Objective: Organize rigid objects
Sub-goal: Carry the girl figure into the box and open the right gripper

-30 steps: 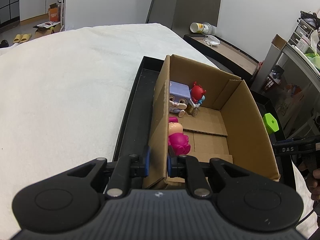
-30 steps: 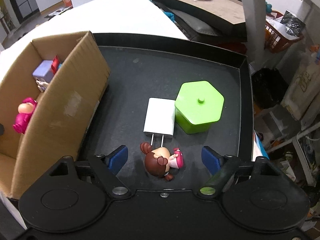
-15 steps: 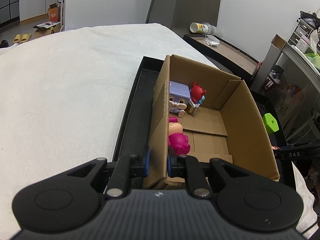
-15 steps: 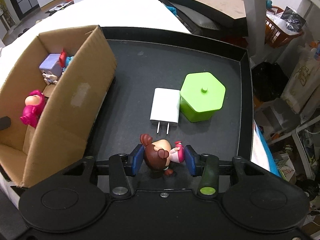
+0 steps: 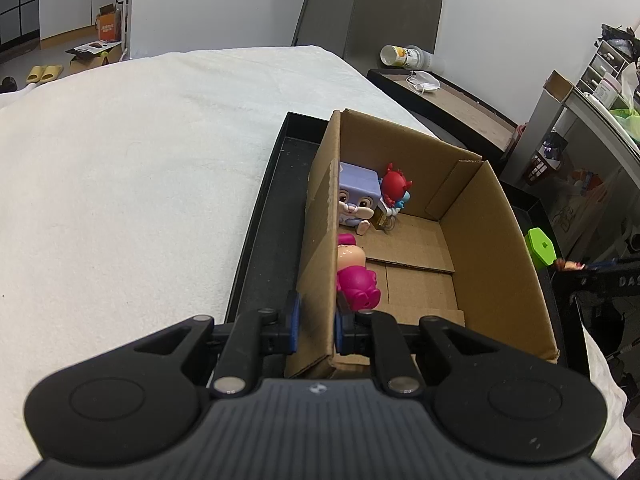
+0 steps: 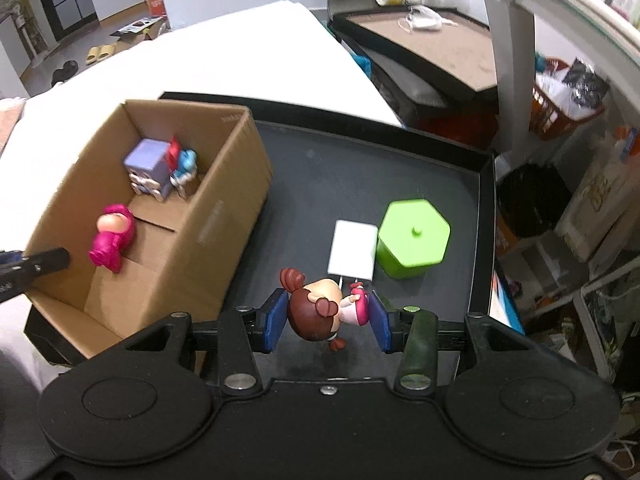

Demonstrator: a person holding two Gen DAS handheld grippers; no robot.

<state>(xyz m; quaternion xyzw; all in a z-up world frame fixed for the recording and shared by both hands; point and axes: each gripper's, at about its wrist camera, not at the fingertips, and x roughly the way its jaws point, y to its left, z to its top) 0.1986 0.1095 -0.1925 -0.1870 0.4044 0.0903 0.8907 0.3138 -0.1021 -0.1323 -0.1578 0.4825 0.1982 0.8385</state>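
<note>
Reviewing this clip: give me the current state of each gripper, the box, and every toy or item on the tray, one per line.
left gripper: shut on the box wall
cardboard box: open-topped, upright
right gripper: shut on the brown-haired doll
pink figure: lying in box
purple cube toy: in box
red-and-blue figure: in box
white charger: flat on tray
green hexagonal container: lidded, on tray

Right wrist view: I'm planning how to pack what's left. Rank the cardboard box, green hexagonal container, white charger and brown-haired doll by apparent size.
1. cardboard box
2. green hexagonal container
3. white charger and brown-haired doll: look alike; the doll, held nearer the camera, can't be ranked.
</note>
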